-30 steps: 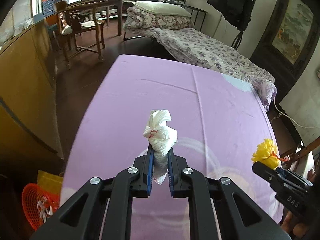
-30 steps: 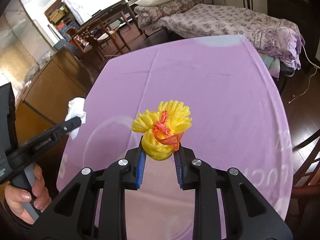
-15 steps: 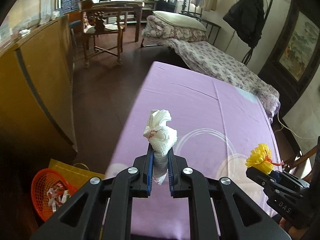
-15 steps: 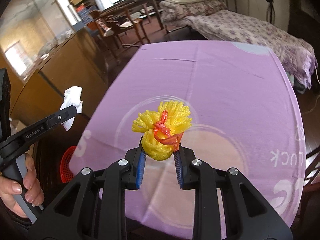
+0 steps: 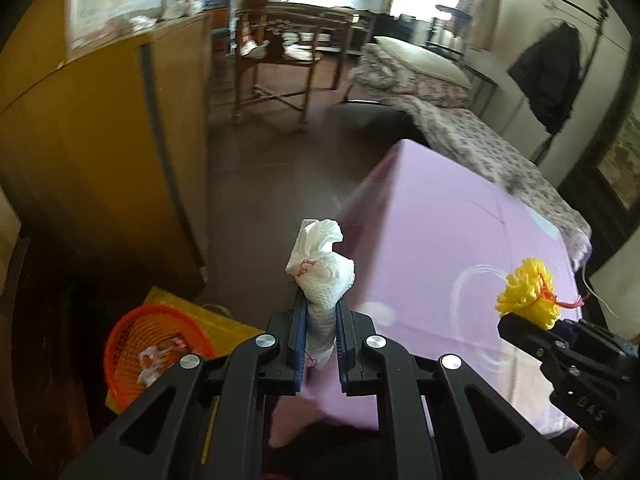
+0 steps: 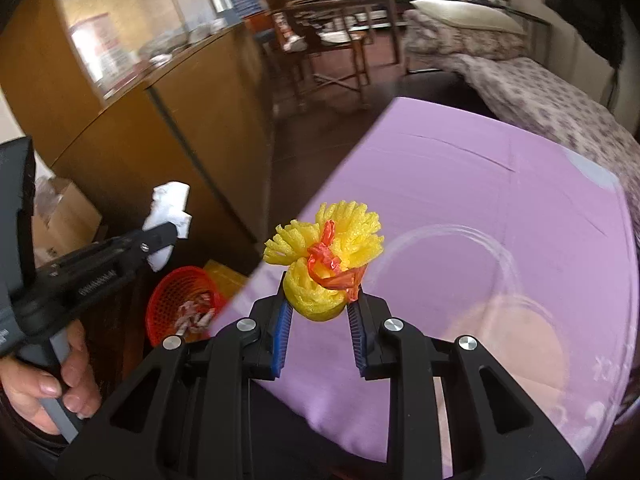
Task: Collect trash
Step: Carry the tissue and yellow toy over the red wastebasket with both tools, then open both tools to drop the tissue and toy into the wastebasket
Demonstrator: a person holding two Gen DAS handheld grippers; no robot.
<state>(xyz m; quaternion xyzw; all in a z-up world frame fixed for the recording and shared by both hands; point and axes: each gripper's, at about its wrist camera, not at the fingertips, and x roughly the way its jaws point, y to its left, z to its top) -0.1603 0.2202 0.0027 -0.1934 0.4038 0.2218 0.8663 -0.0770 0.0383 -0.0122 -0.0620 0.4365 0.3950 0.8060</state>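
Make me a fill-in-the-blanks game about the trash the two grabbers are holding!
1. The left gripper is shut on a crumpled ____ tissue.
2. The right gripper is shut on a ____ foam net tied with a red strip.
3. The orange basket stands on the ____, beside the table.
4. The table's cloth is ____.

Missing words: white; yellow; floor; purple

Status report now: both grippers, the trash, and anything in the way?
Left gripper shut on white tissue wad. Right gripper shut on yellow foam net. Orange basket on floor, beside purple table, already holds scraps. Nothing in the way.
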